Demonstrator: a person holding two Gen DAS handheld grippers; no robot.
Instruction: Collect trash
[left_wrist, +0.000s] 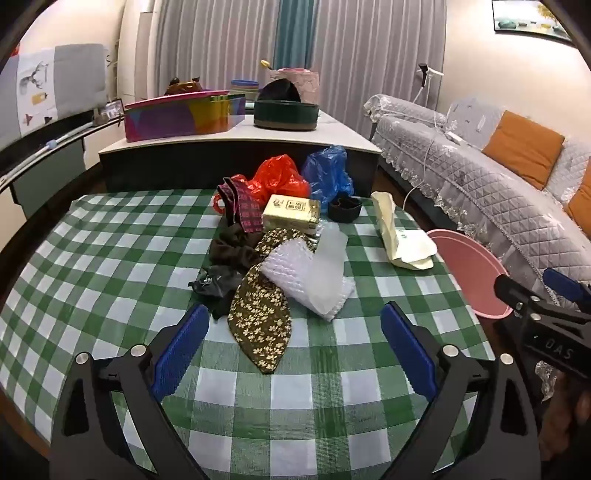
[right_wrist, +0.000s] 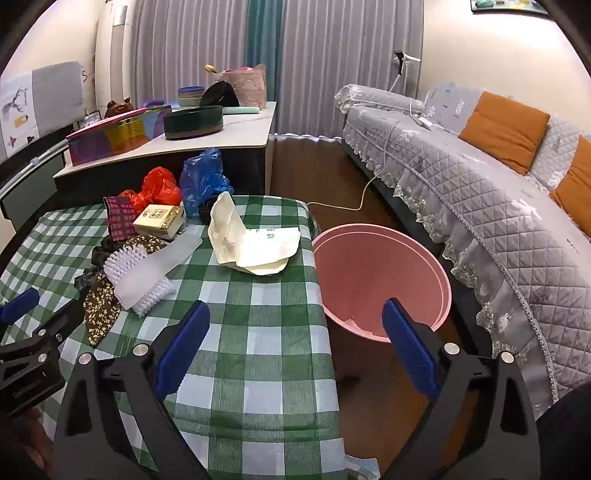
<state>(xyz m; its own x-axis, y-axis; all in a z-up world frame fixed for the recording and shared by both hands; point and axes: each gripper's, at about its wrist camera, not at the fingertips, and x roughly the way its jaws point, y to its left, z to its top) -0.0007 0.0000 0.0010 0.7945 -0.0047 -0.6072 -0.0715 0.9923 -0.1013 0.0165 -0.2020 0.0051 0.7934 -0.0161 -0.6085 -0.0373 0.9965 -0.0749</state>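
Note:
A pile of items lies on the green checked table (left_wrist: 110, 236): white bubble wrap (left_wrist: 306, 277), a brown floral cloth (left_wrist: 262, 317), a yellow tissue pack (left_wrist: 291, 214), a red plastic bag (left_wrist: 280, 181), a blue plastic bag (left_wrist: 327, 173) and a cream paper bag (left_wrist: 399, 236). A pink bin (right_wrist: 380, 273) stands on the floor right of the table, with a small scrap inside. My left gripper (left_wrist: 295, 350) is open and empty, just in front of the floral cloth. My right gripper (right_wrist: 295, 350) is open and empty over the table's right edge, beside the bin.
A low cabinet (left_wrist: 236, 147) behind the table carries a colourful box (left_wrist: 177, 118) and a dark round basket (left_wrist: 286, 114). A grey quilted sofa (right_wrist: 480, 192) with orange cushions runs along the right. A white cable (right_wrist: 354, 199) lies on the floor.

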